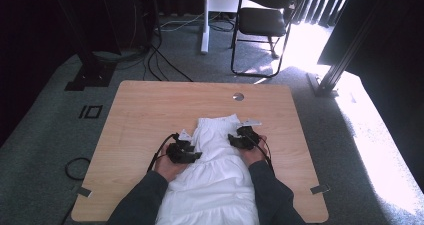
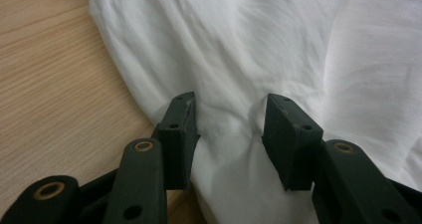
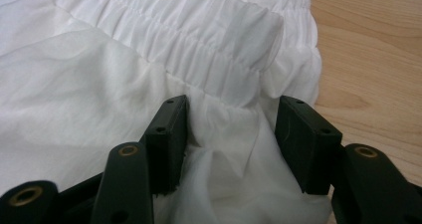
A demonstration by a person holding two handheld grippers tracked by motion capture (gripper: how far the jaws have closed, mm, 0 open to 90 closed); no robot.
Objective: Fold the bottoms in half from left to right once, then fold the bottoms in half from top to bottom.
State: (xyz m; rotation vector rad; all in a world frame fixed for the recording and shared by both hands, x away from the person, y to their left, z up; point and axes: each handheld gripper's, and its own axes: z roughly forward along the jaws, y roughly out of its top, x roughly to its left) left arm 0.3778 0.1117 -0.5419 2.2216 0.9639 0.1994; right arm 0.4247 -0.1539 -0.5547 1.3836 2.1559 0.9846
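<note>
White garment point(image 1: 216, 170) on wooden table point(image 1: 145, 115) over grey carpet point(image 1: 45, 135), both grippers' jaws bunching its fabric

White garment point(image 1: 215, 180) cut off by the high view's bottom edge

Thin white cloth garment point(image 2: 259, 50), matt, softly creased, waistband point(image 3: 209, 40) gathered in fine ridges, table point(image 1: 150, 110) of pale wood-grain laminate, smooth, faintly sheened, gripper jaws of matt black plastic, brass-coloured metal rivets set in.
</note>
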